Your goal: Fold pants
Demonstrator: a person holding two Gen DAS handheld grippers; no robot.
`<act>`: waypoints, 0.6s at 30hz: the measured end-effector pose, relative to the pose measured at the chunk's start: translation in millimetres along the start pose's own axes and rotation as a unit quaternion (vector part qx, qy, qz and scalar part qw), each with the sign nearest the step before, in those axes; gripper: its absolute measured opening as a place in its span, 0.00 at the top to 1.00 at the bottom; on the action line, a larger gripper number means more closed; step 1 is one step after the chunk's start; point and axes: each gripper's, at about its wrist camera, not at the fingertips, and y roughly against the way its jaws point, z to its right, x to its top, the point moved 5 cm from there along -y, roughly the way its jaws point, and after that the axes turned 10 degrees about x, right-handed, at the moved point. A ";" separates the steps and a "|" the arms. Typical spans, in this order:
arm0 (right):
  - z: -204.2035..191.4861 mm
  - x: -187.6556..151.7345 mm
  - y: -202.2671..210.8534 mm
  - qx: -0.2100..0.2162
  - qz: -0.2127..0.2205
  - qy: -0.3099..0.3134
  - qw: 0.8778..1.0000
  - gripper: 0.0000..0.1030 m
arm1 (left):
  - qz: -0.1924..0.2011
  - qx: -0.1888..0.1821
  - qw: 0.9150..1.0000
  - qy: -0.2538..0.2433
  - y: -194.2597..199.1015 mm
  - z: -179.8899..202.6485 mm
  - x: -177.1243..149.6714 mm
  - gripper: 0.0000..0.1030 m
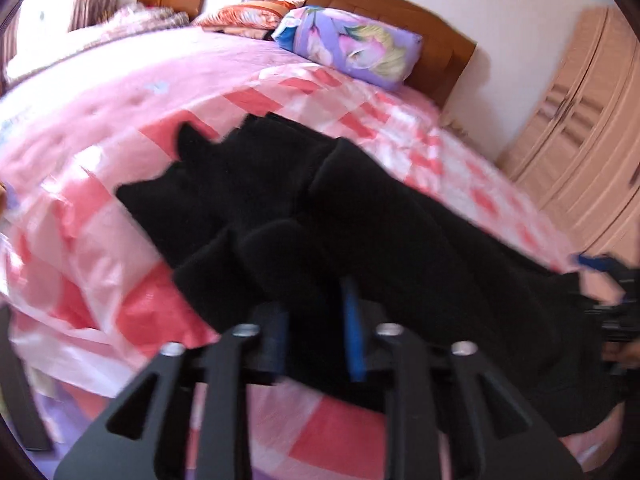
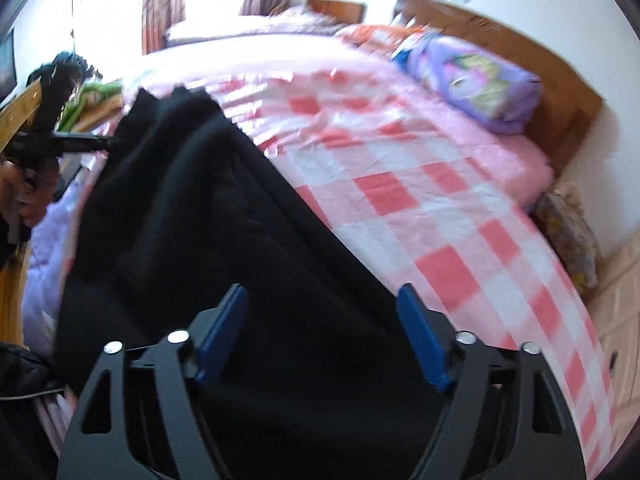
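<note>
The left gripper (image 1: 316,320) pointed down at the bed, and its two blue pads stood rather near each other. Black cloth of the pants (image 1: 340,208) lay between them, but because of the blur I could not tell if the pads pressed on it or only stood beside it. The right gripper (image 2: 320,320) had its blue fingers (image 2: 420,336) wide apart, above the black cloth, and they did not press on it.

The pants (image 2: 192,208) lay spread and wrinkled on the checked cover (image 1: 120,184) of pink, red and white, with some folds raised in the middle. They reached from the near edge of the bed toward its centre. In the left wrist view the right gripper (image 1: 612,292) showed at the far right edge, just beside the end of the pants.

Farther away, a purple flowered pillow (image 1: 348,46) lay near the wooden headboard (image 1: 400,4), and an orange pillow (image 1: 248,16) lay beside it. A light wooden wardrobe (image 1: 580,128) stood at the right of the bed. Curtains (image 2: 164,4) hung at the bright window behind.
</note>
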 end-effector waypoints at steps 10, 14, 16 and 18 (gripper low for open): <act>-1.2 -7.4 -38.8 0.117 -0.031 0.001 0.993 0.58 | -0.005 -0.047 0.998 0.030 -16.2 3.1 6.4 0.84; -19.7 -7.1 -31.4 0.092 -0.019 0.042 0.995 0.81 | 0.037 -0.038 0.998 0.024 0.1 7.1 6.5 0.92; -30.9 -7.8 -23.7 0.045 -0.014 0.075 0.996 0.83 | 0.072 -0.022 0.997 0.005 17.7 17.5 12.0 0.92; -33.4 -5.0 -12.6 0.021 0.004 0.082 0.996 0.83 | 0.106 -0.017 0.994 -0.007 36.5 26.7 20.9 0.92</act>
